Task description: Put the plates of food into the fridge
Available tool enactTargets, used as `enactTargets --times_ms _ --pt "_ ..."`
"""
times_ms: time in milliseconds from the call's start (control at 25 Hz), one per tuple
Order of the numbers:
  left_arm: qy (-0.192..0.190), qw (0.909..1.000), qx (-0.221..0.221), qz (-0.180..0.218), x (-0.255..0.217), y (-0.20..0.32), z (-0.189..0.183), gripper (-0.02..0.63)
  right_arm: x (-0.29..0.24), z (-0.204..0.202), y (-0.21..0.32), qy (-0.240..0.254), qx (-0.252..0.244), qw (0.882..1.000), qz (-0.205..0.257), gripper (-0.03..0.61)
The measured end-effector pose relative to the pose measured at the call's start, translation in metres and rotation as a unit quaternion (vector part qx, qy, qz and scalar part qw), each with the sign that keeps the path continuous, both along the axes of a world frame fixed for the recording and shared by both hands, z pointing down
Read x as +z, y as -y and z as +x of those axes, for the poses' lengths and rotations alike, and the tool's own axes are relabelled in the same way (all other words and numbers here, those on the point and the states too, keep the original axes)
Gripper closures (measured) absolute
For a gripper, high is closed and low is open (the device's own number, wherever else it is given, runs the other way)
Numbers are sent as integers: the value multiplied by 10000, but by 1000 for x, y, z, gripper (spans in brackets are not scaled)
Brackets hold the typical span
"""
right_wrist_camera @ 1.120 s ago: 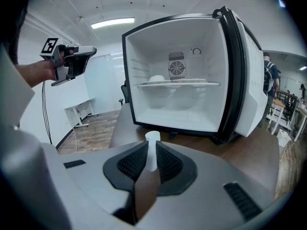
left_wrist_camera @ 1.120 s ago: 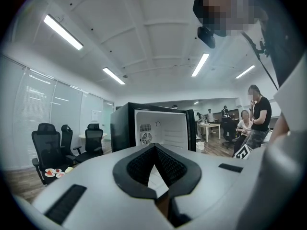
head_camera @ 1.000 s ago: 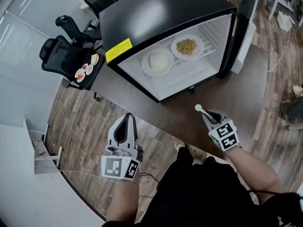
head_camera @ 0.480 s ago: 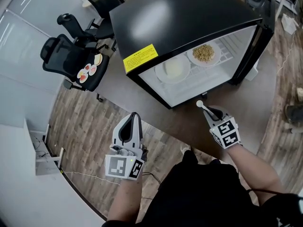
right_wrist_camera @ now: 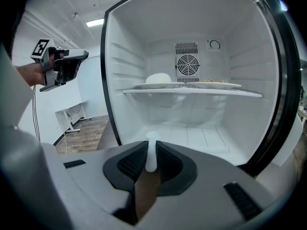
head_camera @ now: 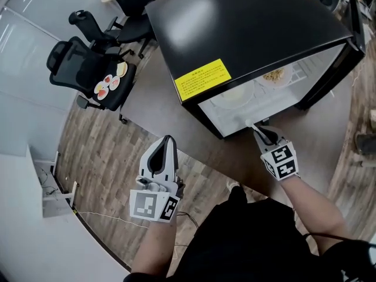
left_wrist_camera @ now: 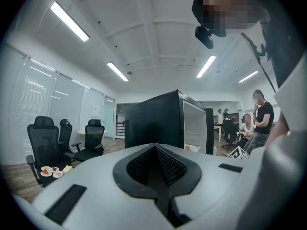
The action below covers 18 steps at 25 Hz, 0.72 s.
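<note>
**Step in hand (judged):** stowing is looking nearly done. The fridge (head_camera: pixel 252 22) is standing open on the table (head_camera: pixel 158 107), and the right gripper (head_camera: pixel 260 134) is hovering at its mouth, aiming into the empty lower compartment.

**Grippers: 2**
- Right gripper: its jaws are pinching a white stick (right_wrist_camera: pixel 152 155), which is poking out past the tips. What the stick belongs to is not showing.
- Left gripper (head_camera: pixel 167 141): its jaws are sitting closed with nothing between them. It is waiting out over the floor, well apart from the fridge.

**Plates in fridge: 2**
- Both are resting side by side on the shelf (right_wrist_camera: pixel 192 91).
- One is carrying a white mound (right_wrist_camera: pixel 158 79).
- The other is carrying yellowish grains (head_camera: pixel 275 75).

**Dishes outside: a small cluster**
- They are lying on the seat of a chair (head_camera: pixel 82 69) at the left (head_camera: pixel 107 86).
- At least two are holding red food. The exact count is too small to tell.

**Chairs: 3** are showing, all black.

**Next move (judged):**
- If the chair dishes belong to the task, one gripper is needing to open, reach the seat, and take a rim level so that nothing slides.
- Otherwise the door is needing closing.
</note>
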<state>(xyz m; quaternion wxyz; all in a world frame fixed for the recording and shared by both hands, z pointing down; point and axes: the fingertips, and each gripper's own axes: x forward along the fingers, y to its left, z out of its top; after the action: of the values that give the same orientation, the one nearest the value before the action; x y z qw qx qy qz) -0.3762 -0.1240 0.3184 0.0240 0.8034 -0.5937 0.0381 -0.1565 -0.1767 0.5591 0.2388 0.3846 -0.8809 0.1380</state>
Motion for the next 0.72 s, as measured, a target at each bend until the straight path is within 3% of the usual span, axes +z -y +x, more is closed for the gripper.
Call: enactTargets --times_ms 720 --pt "65 9995 -90 -309 28 31 -69 611 24 -43 64 125 448 9989 -20 523"
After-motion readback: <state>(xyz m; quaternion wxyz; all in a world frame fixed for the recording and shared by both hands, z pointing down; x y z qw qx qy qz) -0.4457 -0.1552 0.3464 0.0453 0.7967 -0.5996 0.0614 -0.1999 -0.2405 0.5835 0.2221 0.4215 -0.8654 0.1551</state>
